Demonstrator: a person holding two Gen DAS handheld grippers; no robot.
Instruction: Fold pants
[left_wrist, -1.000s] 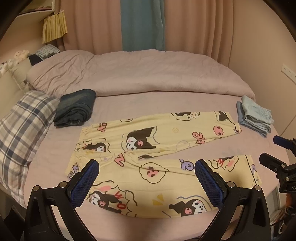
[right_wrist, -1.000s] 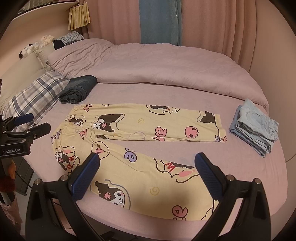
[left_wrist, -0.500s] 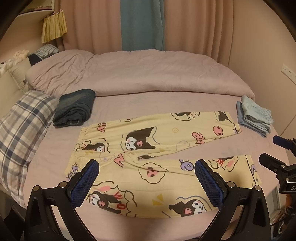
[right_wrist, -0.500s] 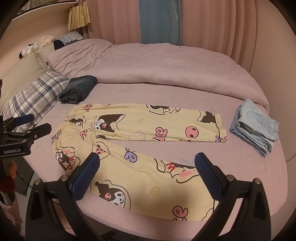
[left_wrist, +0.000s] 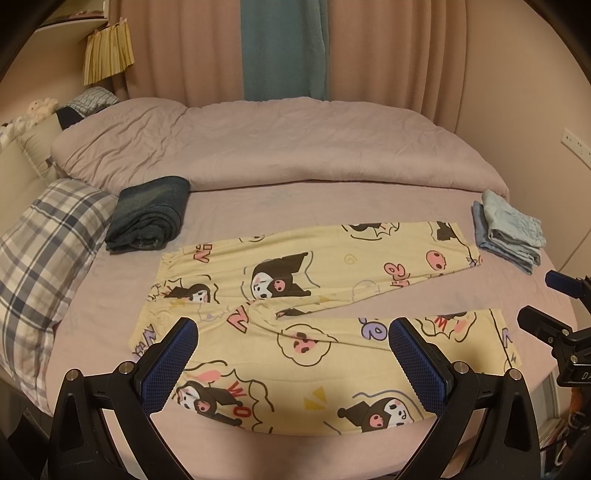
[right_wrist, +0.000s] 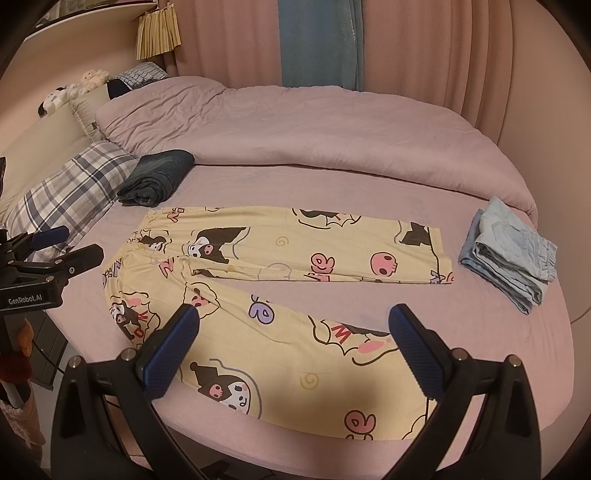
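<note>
Yellow cartoon-print pants (left_wrist: 295, 295) lie flat on the pink bed, waistband to the left, both legs spread apart to the right. They also show in the right wrist view (right_wrist: 280, 288). My left gripper (left_wrist: 293, 362) is open and empty, held above the near leg close to the front edge. My right gripper (right_wrist: 293, 350) is open and empty, also above the near leg. The right gripper also shows at the right edge of the left wrist view (left_wrist: 543, 306), and the left gripper at the left edge of the right wrist view (right_wrist: 70, 245).
Dark folded jeans (left_wrist: 149, 214) lie beyond the waistband beside a plaid pillow (left_wrist: 44, 258). A folded light-blue garment (left_wrist: 508, 230) lies beyond the leg ends at the right. A rumpled duvet (left_wrist: 277, 144) covers the far half of the bed.
</note>
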